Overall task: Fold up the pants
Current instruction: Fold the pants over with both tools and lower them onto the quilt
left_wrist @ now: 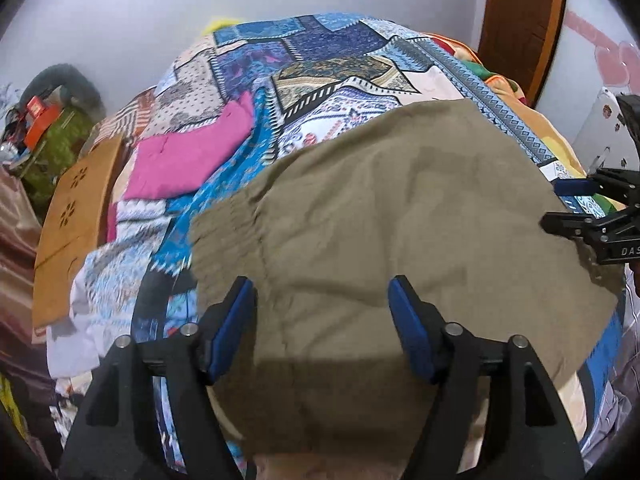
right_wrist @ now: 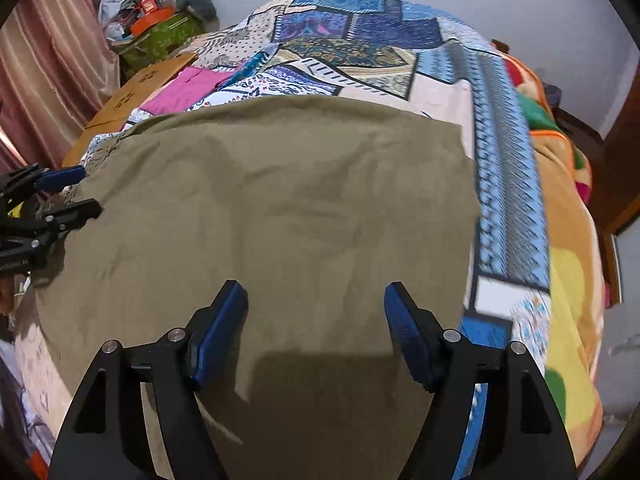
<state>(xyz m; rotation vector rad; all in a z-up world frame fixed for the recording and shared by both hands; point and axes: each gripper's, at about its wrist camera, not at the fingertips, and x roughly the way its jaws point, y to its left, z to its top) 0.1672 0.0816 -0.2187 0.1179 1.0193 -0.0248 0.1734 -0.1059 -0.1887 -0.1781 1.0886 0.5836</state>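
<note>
so the pants are an olive-khaki cotton pair, folded over into one wide flat slab, lying on a bed with a patchwork bedspread. Fabric's pretty wrinkled, creases all across the top. Gathered elastic waistband sits at the left end in the left wrist view, far edge runs fairly straight, and the near part hangs toward the bed's front edge
</note>
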